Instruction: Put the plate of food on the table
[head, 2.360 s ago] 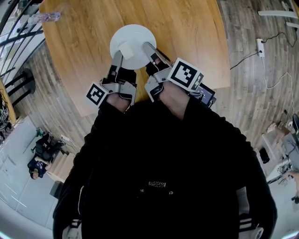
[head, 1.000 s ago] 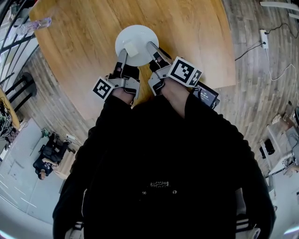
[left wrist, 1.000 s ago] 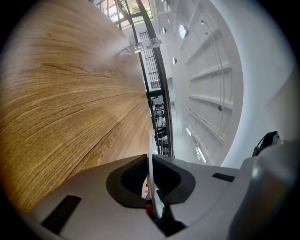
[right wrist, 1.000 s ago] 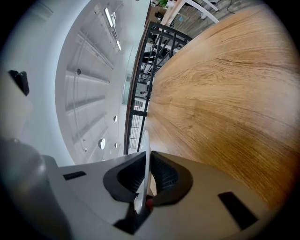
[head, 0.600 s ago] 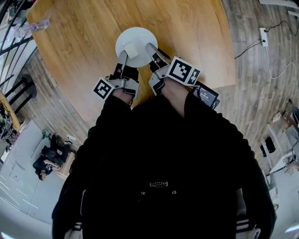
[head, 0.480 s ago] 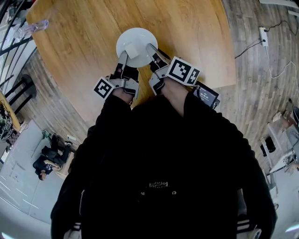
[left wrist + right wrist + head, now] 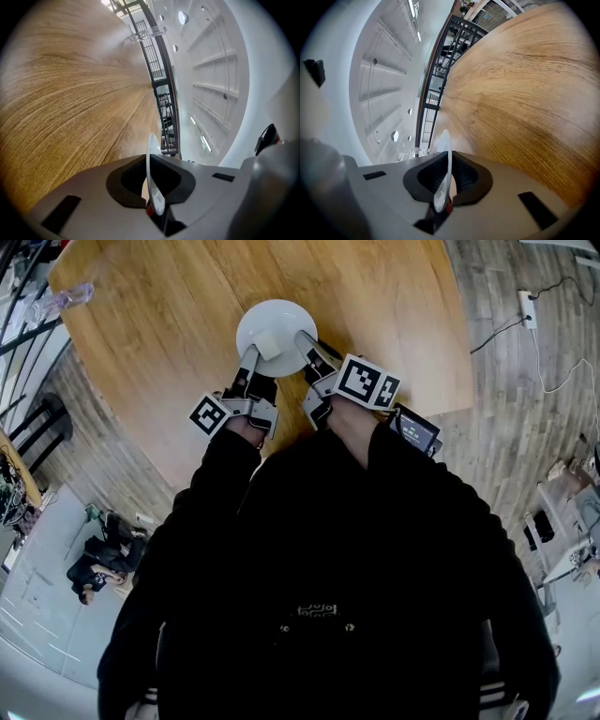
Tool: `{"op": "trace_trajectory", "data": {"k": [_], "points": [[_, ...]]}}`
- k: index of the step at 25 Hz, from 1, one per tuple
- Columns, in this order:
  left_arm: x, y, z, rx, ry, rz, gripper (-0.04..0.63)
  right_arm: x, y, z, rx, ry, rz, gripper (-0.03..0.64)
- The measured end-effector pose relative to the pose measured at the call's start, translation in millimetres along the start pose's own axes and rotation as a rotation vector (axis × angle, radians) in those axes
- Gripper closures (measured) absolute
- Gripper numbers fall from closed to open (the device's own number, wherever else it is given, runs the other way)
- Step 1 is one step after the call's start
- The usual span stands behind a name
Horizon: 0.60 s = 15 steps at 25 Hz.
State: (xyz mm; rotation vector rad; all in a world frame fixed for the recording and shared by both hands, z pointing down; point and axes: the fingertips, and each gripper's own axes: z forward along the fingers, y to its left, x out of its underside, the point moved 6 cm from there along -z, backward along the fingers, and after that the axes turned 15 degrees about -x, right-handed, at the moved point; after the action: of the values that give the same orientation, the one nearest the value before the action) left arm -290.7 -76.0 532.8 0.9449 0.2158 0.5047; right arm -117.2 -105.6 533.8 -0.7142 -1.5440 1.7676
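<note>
Left tongs (image 7: 250, 359) and right tongs (image 7: 304, 339) each pinch the near rim of the white plate (image 7: 281, 320), one at either side, closed tight on its thin edge. It is level over the wooden counter (image 7: 394, 306), close to the person's side, and carries a pale square piece of food (image 7: 269, 345). Whether it touches the wood cannot be told. A clear bottle (image 7: 62, 298) lies at the counter's far left corner. On the plank floor (image 7: 525, 446) a cable (image 7: 497, 334) runs to a socket (image 7: 522, 304).
</note>
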Motion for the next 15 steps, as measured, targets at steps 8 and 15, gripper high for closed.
{"op": "trace_trajectory", "data": {"k": [8, 15], "points": [[4, 14, -3, -0.045, 0.019, 0.000, 0.569, 11, -11, -3, 0.033, 0.034, -0.020, 0.580], [7, 23, -3, -0.064, 0.048, 0.037, 0.568, 15, -20, -5, 0.062, 0.074, -0.055, 0.580]]}}
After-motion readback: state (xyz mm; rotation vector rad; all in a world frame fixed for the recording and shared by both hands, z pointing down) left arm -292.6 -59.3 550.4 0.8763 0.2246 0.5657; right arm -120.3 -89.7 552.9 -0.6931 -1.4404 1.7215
